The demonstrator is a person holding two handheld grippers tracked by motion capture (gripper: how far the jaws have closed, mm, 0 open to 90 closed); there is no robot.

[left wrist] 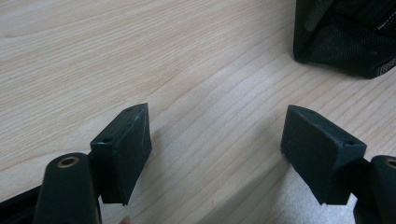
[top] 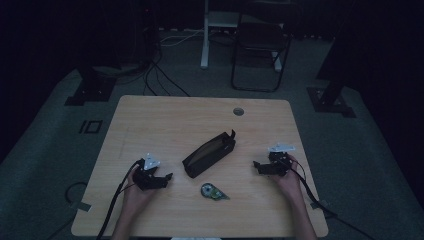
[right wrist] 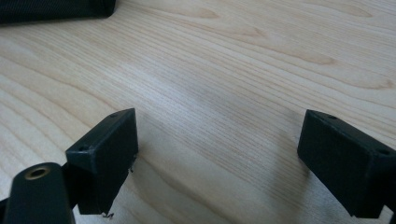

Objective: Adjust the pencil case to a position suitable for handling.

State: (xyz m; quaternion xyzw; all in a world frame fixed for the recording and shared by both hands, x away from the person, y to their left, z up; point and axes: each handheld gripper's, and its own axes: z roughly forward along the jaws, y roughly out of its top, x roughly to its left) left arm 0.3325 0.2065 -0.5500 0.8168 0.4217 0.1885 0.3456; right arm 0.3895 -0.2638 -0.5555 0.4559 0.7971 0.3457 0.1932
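At table centre, long black mesh pouch [top: 209, 154] lay unzipped, pointing 2 o'clock, left gripper [top: 167, 177] and right gripper [top: 255, 165] flanking it, both jaws spread, empty.

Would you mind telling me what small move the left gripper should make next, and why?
Probably ease the left gripper forward toward the near end of the black pouch. Its jaws stand open and empty over bare table, the pouch lies just ahead and apart, and the correction tape sits beside it untouched.
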